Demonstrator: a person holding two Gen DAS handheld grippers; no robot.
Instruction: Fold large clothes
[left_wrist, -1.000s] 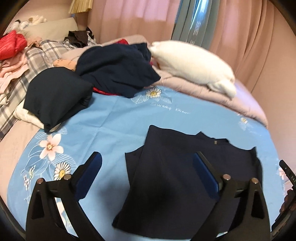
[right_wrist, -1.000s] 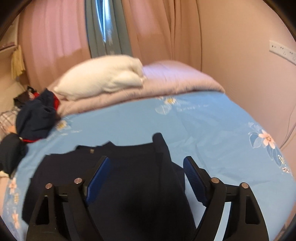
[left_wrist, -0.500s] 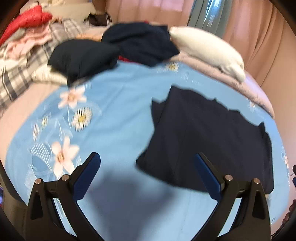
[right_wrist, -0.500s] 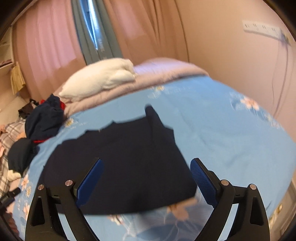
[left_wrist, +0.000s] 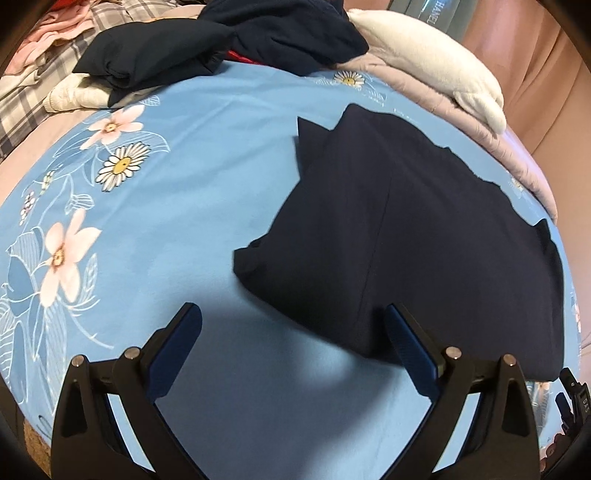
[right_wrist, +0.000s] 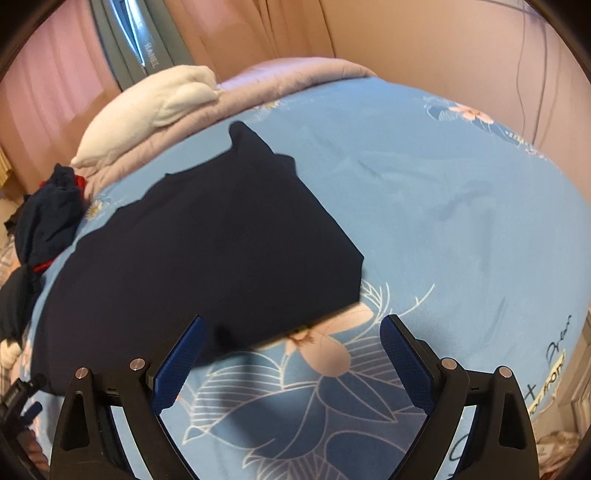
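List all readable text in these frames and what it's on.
"HANEL": vertical print on the grey-blue curtain, also partly seen in the left wrist view.
Black cursive script on the blue sheet near its edge: too distorted to read.
Yellow label on the sheet: blurred, unreadable.
Faint script near the daisy: unreadable.
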